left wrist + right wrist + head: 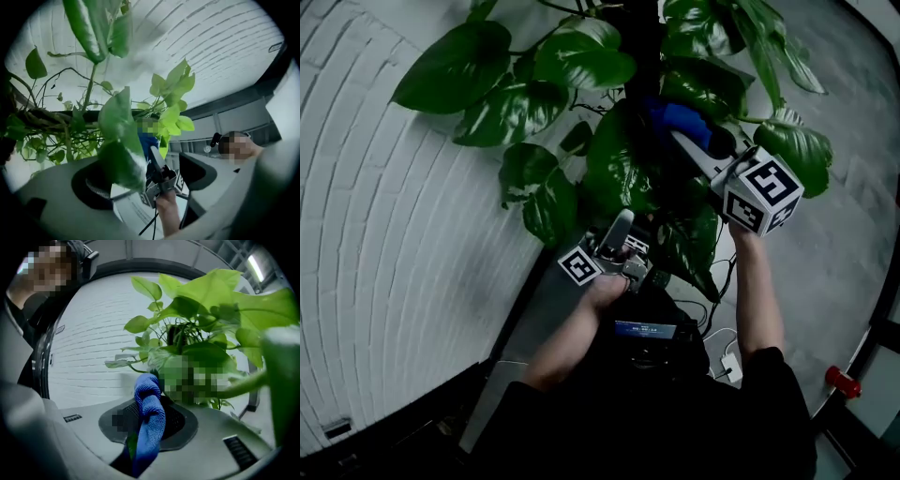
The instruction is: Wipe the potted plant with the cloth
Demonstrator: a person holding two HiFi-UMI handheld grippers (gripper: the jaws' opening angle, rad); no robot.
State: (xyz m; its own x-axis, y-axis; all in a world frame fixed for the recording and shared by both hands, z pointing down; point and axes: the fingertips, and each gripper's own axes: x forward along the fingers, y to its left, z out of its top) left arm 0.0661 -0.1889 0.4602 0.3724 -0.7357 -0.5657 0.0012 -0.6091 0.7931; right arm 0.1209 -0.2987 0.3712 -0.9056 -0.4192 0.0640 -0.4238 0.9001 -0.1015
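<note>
Left gripper (pixel 622 227), low among the near leaves of the potted plant (pixel 581 58), stands with jaws wide, one leaf (pixel 119 150) between them, unpinched. Right gripper (pixel 692 145) clamps the blue cloth (pixel 149 420) amid foliage. Pot hidden.

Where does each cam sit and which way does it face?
Head view: on the person's head, looking down on the potted plant; left gripper, right gripper and forearms show.
Left gripper view: on the left gripper, angled up through leaves; own open jaws, plus the right gripper.
Right gripper view: on the right gripper, facing the plant; own jaws shut on the cloth.
Shared: all three see plant and cloth.
</note>
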